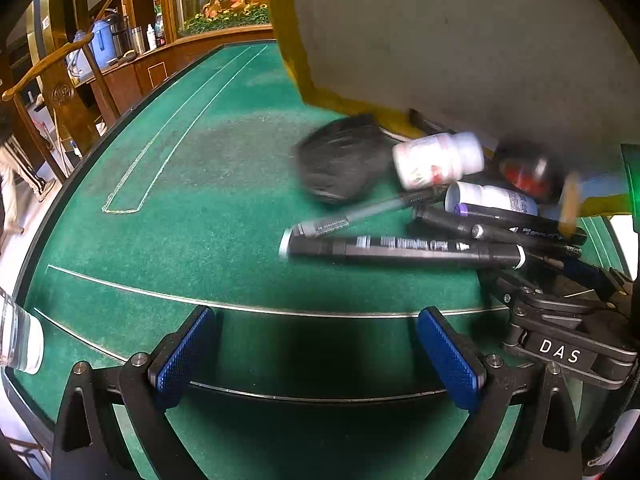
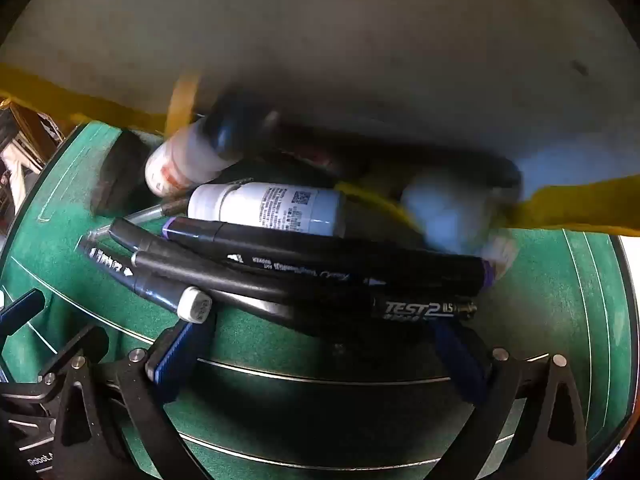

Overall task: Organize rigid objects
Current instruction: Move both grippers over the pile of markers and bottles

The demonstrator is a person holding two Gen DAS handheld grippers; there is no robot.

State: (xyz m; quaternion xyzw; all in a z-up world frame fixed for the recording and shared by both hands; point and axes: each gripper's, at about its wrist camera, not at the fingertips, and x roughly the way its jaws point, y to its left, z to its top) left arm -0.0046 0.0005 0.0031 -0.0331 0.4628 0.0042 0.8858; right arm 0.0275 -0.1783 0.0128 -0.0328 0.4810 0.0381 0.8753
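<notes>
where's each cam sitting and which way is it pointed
Left wrist: on the left tool, angled down over the green table toward the markers; its open blue pads show, with the right tool alongside.
Right wrist: on the right tool, angled down close over the markers and white bottle; its open pads show.
Shared: the markers, bottles and table.

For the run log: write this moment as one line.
stage: pile spilled, unsorted | left gripper: open, empty | right gripper: open, empty | pile: markers, white bottles | surface: green table
</notes>
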